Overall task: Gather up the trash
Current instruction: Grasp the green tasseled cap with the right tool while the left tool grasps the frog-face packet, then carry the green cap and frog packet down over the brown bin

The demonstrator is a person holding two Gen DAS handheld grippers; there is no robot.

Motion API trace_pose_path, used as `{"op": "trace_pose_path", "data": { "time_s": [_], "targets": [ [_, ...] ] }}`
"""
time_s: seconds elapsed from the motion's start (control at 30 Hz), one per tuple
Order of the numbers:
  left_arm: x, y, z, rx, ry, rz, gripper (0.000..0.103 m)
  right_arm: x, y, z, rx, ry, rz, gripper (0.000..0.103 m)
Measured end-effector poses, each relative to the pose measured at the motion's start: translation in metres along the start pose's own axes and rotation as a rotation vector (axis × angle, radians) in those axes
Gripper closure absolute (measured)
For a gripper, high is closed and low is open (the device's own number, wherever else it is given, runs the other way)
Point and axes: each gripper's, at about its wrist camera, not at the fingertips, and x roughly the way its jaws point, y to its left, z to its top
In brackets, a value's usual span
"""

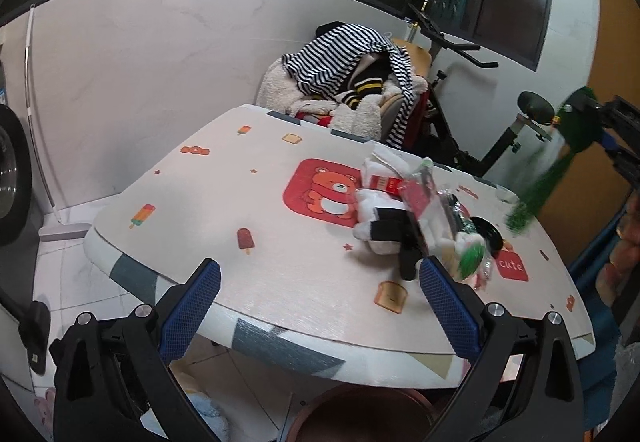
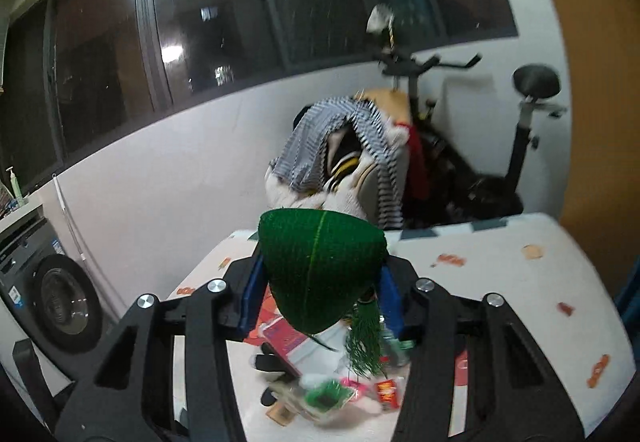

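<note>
Trash (image 1: 424, 210) is lying heaped on the table (image 1: 280, 234), right of centre, wrappers and scraps tangled together. We are holding the left gripper (image 1: 320, 306) at the near edge, fingers apart and empty; the heap is sitting just beyond its right finger (image 1: 448, 310), so this hand is nearer. We are carrying a green tasselled fan (image 2: 324, 274) clamped in the right gripper (image 2: 320, 294), raised above the heap at the right, tassel hanging down.
</note>
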Motion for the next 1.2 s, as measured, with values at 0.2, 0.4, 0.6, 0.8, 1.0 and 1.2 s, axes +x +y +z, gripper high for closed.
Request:
{"op": "trace_pose_path", "data": {
  "time_s": [0.2,0.4,0.6,0.8,1.0,1.2],
  "targets": [
    [0.008,-0.024,-0.016,0.029,0.053,-0.067,0.017,-0.031,-0.022,-0.043,-0.025,0.03,-0.065,0.054],
    [0.04,-0.06,-0.047,0.055,0.182,-0.182,0.035,-0.028,-0.057,-0.112,0.05,0.167,-0.11,0.054],
    [0.074,-0.123,-0.071,0.223,0.214,-0.307,0.031,-0.037,-0.083,-0.136,0.134,0.194,-0.125,0.054],
    [0.115,-0.168,-0.077,0.372,0.263,-0.34,0.031,-0.067,-0.096,-0.122,0.153,0.049,-0.182,0.054],
    [0.159,-0.168,-0.076,0.336,0.348,-0.306,0.035,-0.068,-0.101,-0.116,0.175,0.03,-0.162,0.054],
    [0.158,-0.157,-0.077,0.281,0.358,-0.335,0.059,-0.063,-0.097,-0.12,0.19,0.067,-0.134,0.054]
  ]
}}
